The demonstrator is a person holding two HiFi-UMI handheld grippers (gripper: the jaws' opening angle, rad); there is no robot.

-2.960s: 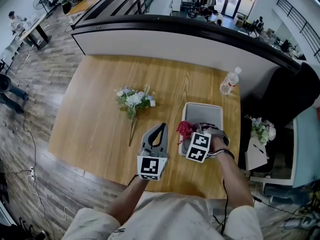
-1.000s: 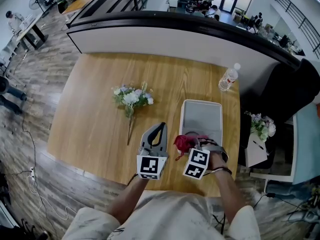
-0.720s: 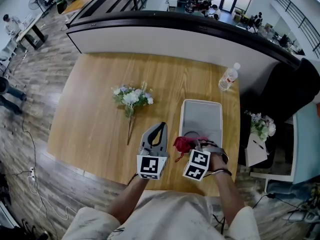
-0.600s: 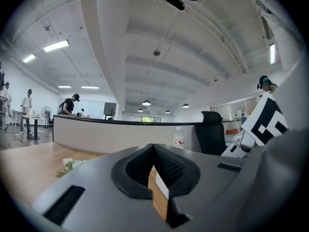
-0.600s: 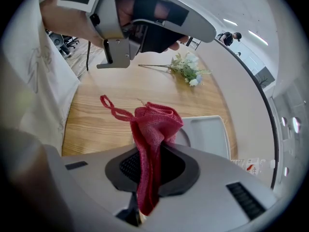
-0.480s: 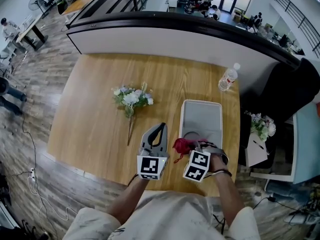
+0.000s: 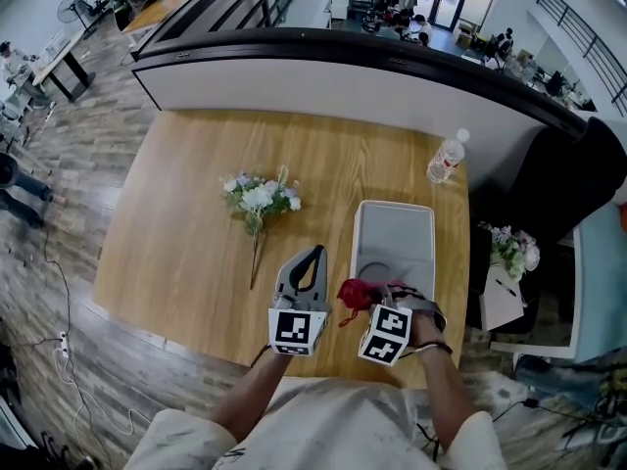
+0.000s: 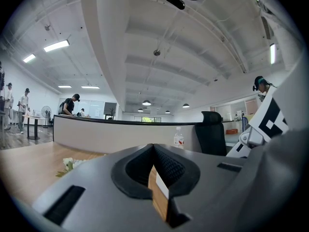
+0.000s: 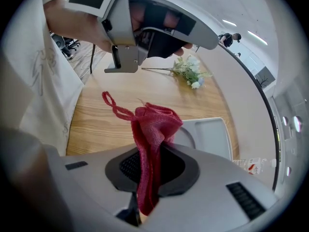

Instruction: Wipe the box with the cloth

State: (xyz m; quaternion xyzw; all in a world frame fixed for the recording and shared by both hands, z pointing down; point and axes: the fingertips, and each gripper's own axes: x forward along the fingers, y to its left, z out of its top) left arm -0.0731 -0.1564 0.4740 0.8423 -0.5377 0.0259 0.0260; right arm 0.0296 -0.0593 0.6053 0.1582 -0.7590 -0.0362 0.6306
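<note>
Right tool (image 9: 150, 170) is clamped tight on the cloth (image 9: 153, 127). The jaws are pinched onto a bunched fold of it, and the rest puffs out past the tips with a thin twisted loop sticking off to one side. The cloth is red with a nubby, terry-like weave, and it's pretty crumpled.

From the head view, the cloth (image 7: 357, 291) hangs at the near left corner of the box (image 7: 397, 225). I can't tell whether it's actually touching the rim there. The box is a shallow pale grey thing, smooth like plastic, with rounded corners and a round dip in the floor at the near end.

Left tool (image 8: 153, 150) is closed with nothing in it. Its ribbed dark pads meet at the tips, and it sits just left of the box over the worktop (image 7: 186, 223), which is light wood with a long grain.

Further back on the worktop are a small bunch of white flowers (image 7: 261, 197) lying flat and a clear water bottle (image 7: 447, 159) standing at the far right corner.
</note>
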